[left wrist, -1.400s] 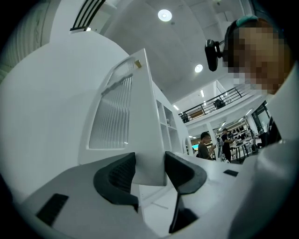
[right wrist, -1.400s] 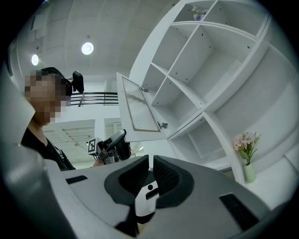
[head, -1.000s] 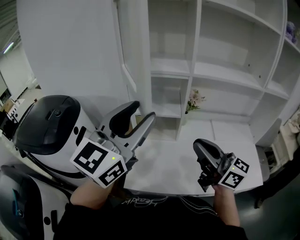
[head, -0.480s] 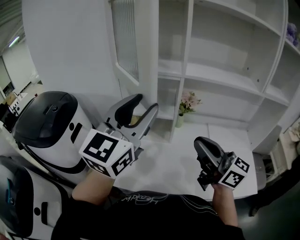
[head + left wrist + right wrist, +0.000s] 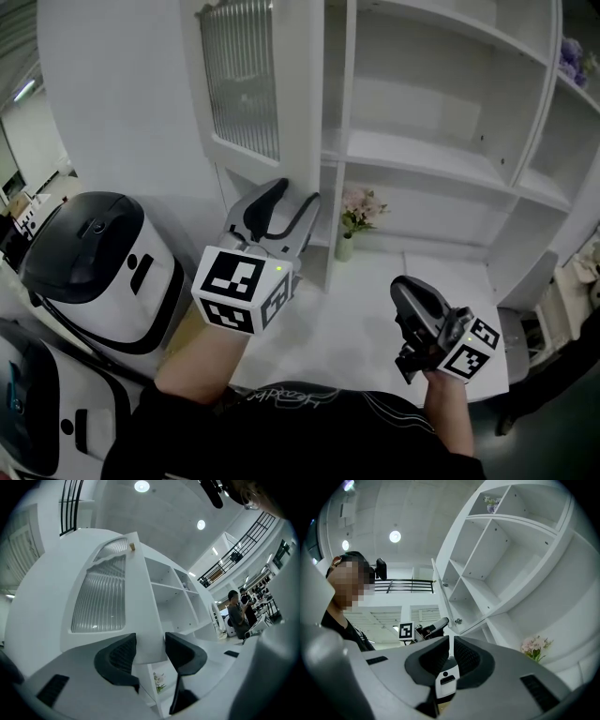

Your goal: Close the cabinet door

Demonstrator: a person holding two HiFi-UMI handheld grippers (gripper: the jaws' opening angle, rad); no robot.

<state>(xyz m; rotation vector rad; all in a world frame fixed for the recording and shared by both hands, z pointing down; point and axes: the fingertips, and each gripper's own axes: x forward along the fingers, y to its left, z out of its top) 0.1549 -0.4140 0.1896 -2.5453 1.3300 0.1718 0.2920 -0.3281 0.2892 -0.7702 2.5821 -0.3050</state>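
The cabinet door (image 5: 242, 89), a white-framed panel with ribbed glass set in its upper part, stands ajar at the left end of a tall white open-shelved cabinet (image 5: 441, 159), swung out from the front and not yet flush with it. I have the left gripper (image 5: 292, 202) raised to the door's lower part. In the left gripper view its dark fingers (image 5: 119, 656) are spread apart with the door's (image 5: 101, 597) white frame edge standing between them. I cannot tell whether the pads actually press on the frame. I judge this straddling hold is there to steer the door on its swing towards the cabinet rather than to clamp it. The right gripper (image 5: 410, 292) hangs low over the white bench (image 5: 375, 328), well apart from the door, its fingers (image 5: 436, 656) drawn nearly together on nothing, since one gripper is enough for this push. A small vase of pink flowers (image 5: 352, 211) sits on the bench just inside the cabinet. The closing looks partly done.
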